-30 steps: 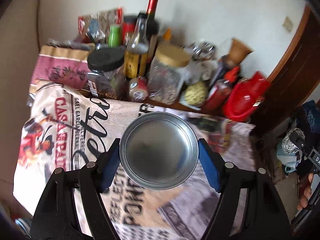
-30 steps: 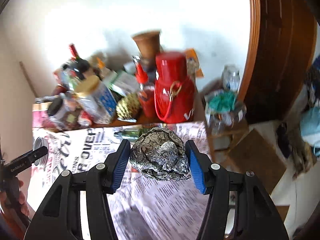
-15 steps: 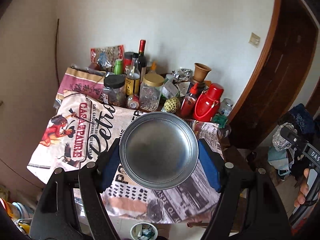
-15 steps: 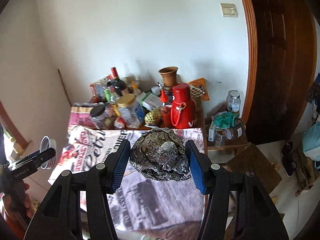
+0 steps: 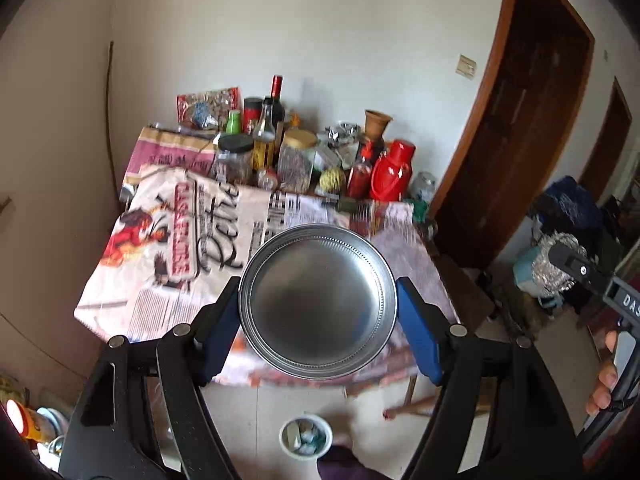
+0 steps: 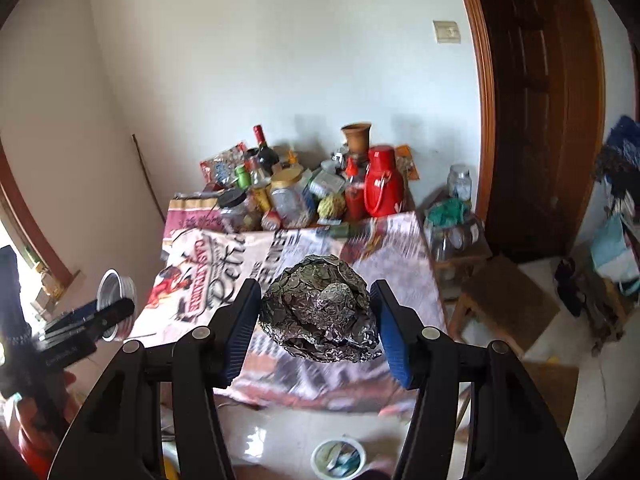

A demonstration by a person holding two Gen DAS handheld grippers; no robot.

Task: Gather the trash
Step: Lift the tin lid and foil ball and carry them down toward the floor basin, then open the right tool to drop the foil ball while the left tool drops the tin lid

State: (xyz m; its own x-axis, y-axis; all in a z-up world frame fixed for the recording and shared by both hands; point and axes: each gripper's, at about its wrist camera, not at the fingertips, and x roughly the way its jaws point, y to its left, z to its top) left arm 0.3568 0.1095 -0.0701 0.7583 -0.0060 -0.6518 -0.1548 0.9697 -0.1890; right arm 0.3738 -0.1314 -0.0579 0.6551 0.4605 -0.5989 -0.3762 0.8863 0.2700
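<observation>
My left gripper is shut on a round silver foil dish, its blue pads pressing the rim on both sides, held in the air in front of the table. A crumpled ball of aluminium foil sits clamped between the blue pads of my right gripper. Each gripper shows at the edge of the other's view: the foil ball at the right, the foil dish at the left. Down on the floor stands a small white bin with scraps in it, also in the right wrist view as the white bin.
A table covered with printed newspaper carries bottles, jars and a red thermos crowded along the wall. A dark wooden door stands at the right, with a low wooden stool and heaped clutter beside it.
Both grippers have pulled back from the table and risen, each keeping its load. The table now looks smaller and farther, and the floor with the white bin has come into view.
</observation>
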